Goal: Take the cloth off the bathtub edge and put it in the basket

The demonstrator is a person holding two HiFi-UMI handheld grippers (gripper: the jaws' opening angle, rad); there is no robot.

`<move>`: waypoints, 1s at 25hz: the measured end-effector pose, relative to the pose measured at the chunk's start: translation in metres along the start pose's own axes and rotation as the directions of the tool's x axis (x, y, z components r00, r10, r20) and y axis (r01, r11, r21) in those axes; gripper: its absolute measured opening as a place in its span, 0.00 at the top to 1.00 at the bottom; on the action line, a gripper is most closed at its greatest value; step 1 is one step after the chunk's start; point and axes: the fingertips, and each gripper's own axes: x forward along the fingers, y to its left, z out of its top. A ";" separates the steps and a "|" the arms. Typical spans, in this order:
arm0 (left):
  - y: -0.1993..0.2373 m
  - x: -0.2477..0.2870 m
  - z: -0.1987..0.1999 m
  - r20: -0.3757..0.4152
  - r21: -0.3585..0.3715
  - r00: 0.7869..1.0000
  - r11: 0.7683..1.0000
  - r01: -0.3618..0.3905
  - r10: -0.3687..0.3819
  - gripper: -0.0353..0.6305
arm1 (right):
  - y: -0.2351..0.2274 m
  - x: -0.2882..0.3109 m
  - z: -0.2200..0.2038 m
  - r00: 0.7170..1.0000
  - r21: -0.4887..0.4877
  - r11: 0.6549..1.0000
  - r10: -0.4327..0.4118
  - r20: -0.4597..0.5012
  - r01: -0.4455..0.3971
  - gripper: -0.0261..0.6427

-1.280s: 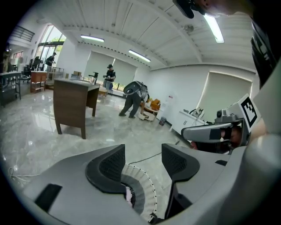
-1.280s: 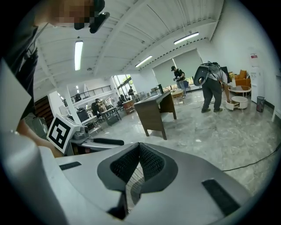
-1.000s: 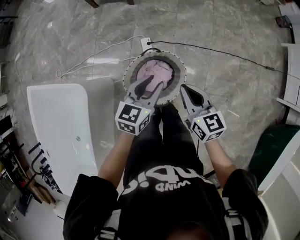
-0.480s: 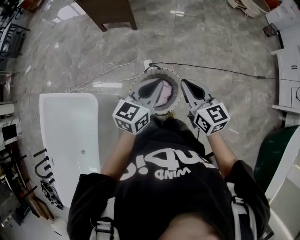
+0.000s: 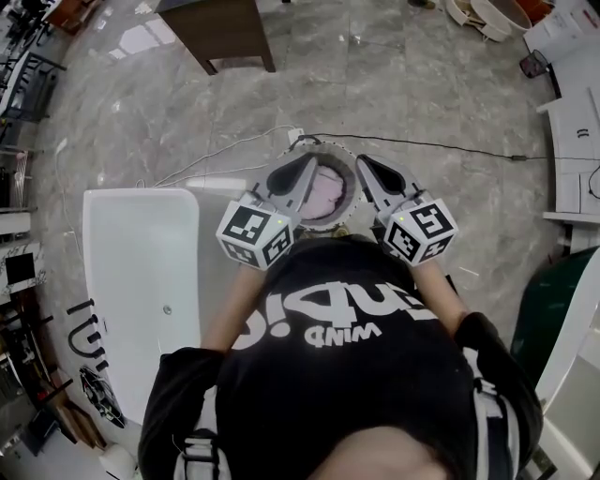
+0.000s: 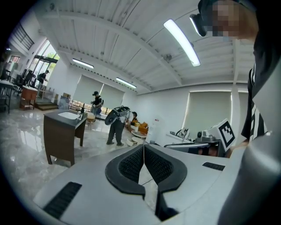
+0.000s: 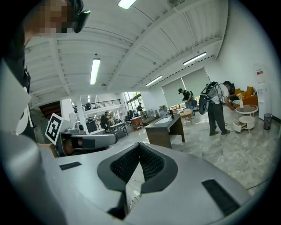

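The round basket stands on the marble floor just past the end of the white bathtub. A pink cloth lies bunched inside the basket. My left gripper hangs above the basket's left side, shut with nothing between its pads. My right gripper is level with it over the basket's right side, its pads together and empty. Both point nearly level into the room. No cloth shows on the bathtub edge.
A black cable and a white cable run across the floor to a socket strip behind the basket. A brown vanity stands further off. White shelving and a dark green object are at the right. People stand in the distance.
Both grippers have risen away from the basket and now point out into the room. The left gripper's jaws, spread over the basket a second ago, are now together. The cloth stays in the basket.
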 end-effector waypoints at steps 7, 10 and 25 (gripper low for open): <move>-0.008 0.001 0.003 0.009 0.022 1.000 1.000 -0.003 0.003 0.92 | 0.003 -0.002 -0.001 1.000 -0.006 1.000 0.001 0.004 -0.001 0.94; -0.008 0.001 0.003 0.010 0.022 1.000 1.000 -0.010 0.010 0.92 | 0.004 -0.001 0.002 1.000 -0.004 1.000 0.003 0.016 -0.003 0.94; -0.008 0.004 0.001 -0.002 0.041 1.000 0.999 -0.024 0.024 0.92 | 0.004 0.000 0.000 1.000 -0.012 1.000 -0.009 0.025 0.010 0.94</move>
